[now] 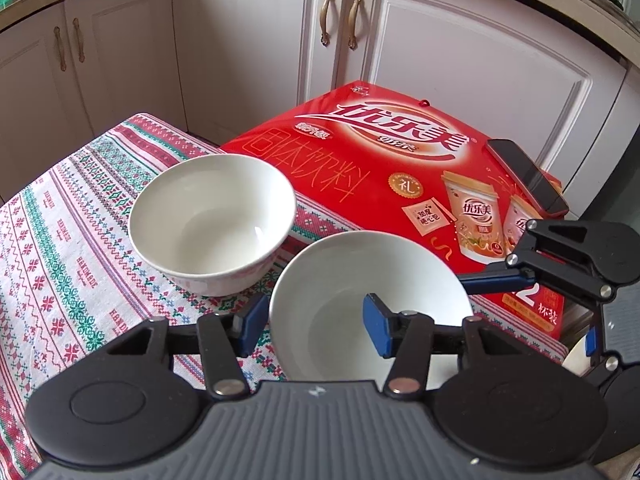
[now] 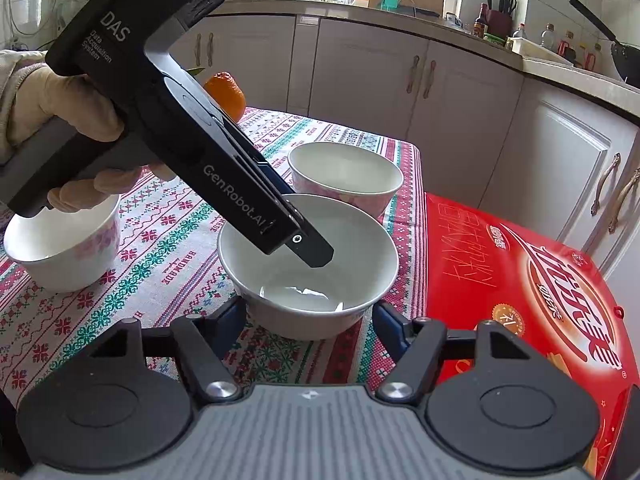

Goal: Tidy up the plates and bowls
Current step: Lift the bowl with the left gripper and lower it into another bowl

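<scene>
A near white bowl [image 1: 360, 300] [image 2: 308, 264] sits on the patterned tablecloth [image 1: 60, 260]. My left gripper [image 1: 316, 326] is open and straddles its left rim, one blue finger outside and one inside. In the right wrist view the left gripper [image 2: 316, 254] reaches down into this bowl. My right gripper [image 2: 310, 320] is open with a finger on each side of the bowl's base; it also shows in the left wrist view [image 1: 560, 264] at the right. A second white bowl [image 1: 212, 220] [image 2: 346, 176] stands behind. A third bowl [image 2: 60, 240] stands at the left.
A red drink box [image 1: 380, 168] [image 2: 520, 280] lies right of the table with a phone [image 1: 528, 176] on it. An orange [image 2: 226, 94] sits at the table's far side. White cabinets [image 1: 460, 48] stand close behind.
</scene>
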Action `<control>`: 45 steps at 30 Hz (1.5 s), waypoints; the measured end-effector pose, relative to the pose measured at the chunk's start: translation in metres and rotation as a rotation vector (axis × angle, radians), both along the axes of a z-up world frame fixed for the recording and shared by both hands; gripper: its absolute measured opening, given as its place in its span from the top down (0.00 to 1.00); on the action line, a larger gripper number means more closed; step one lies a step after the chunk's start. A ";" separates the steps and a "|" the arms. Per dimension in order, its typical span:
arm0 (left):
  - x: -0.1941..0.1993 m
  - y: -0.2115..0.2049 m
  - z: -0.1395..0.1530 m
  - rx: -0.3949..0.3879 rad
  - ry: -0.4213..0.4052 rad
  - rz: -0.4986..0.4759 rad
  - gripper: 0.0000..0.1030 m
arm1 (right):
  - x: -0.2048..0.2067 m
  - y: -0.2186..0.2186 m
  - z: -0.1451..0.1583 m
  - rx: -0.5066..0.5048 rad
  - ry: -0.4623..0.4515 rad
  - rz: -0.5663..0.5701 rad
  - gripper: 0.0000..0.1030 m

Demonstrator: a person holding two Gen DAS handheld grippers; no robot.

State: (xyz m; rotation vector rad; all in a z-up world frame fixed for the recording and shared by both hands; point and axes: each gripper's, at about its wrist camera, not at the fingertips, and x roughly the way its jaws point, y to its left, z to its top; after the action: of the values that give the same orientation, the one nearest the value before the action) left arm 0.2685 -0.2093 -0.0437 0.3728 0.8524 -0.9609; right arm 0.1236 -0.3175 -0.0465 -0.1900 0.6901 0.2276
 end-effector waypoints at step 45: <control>-0.058 0.052 0.046 -0.068 -0.085 0.049 0.52 | -0.037 0.030 0.043 0.008 -0.013 0.073 0.29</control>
State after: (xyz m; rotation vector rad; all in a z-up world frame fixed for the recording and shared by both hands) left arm 0.2106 -0.1568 0.0025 0.3308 0.7466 -0.9194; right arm 0.0865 -0.2875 -0.0038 -0.2093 0.6696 0.2985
